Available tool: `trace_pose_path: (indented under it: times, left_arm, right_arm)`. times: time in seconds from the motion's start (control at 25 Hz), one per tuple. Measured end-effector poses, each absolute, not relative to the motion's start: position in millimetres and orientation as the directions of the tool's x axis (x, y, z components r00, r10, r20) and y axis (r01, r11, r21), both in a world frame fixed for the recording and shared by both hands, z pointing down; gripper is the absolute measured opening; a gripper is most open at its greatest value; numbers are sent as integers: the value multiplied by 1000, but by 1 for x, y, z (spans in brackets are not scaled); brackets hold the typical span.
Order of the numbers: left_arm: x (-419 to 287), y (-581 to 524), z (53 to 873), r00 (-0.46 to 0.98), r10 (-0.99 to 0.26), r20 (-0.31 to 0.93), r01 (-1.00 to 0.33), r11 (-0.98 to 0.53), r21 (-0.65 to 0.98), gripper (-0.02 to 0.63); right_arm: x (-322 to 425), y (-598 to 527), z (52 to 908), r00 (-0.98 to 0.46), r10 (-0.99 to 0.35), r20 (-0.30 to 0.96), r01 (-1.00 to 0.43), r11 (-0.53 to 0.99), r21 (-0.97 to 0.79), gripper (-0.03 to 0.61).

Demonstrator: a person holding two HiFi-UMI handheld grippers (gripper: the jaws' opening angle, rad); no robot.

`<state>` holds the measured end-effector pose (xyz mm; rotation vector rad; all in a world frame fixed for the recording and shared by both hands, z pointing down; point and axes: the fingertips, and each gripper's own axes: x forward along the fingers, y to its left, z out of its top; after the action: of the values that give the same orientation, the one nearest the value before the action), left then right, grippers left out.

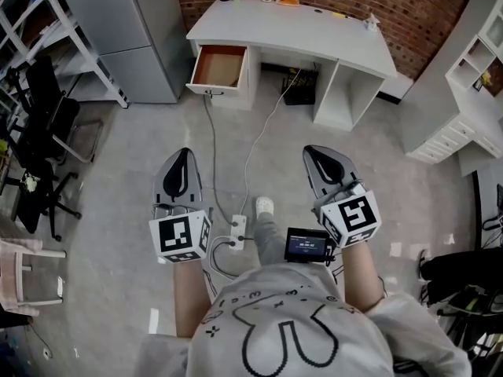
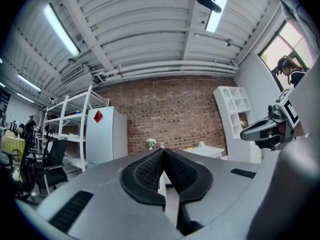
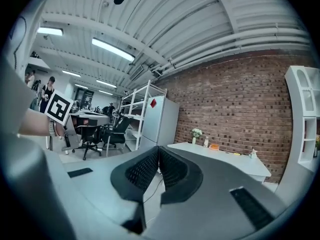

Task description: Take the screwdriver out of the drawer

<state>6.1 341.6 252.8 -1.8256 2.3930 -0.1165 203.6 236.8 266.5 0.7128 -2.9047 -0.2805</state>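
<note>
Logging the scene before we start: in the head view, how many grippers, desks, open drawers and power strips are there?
grippers: 2, the left gripper and the right gripper
desk: 1
open drawer: 1
power strip: 1
total: 5
</note>
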Motion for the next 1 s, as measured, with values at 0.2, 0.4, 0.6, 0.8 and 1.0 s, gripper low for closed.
trace_pose_path:
  times: [0.2, 0.4, 0.6, 0.8, 1.0]
  left_arm:
    - [-24, 290, 255, -277, -960, -51, -951, 281, -129, 12]
    - [-53, 226, 250, -275, -961, -34, -949, 277, -148, 12]
    - [-86, 163, 245, -268, -963, -7, -950, 265, -167, 12]
    - [-113, 97, 246, -256, -967, 12, -949, 249, -191, 11]
    - [-134, 46, 252, -249, -968, 22, -951, 240, -194, 12]
  right_arm:
    - [166, 184, 270, -897, -431, 101, -402, 888, 222, 20]
    - [131, 117, 266, -903, -419, 99, -395, 898, 195, 20]
    - [94, 55, 265, -907, -406, 111, -385, 906, 174, 20]
    - [61, -11, 266, -910, -397, 122, -378, 913, 156, 20]
    - [31, -57, 266, -914, -381, 139, -354, 917, 181, 20]
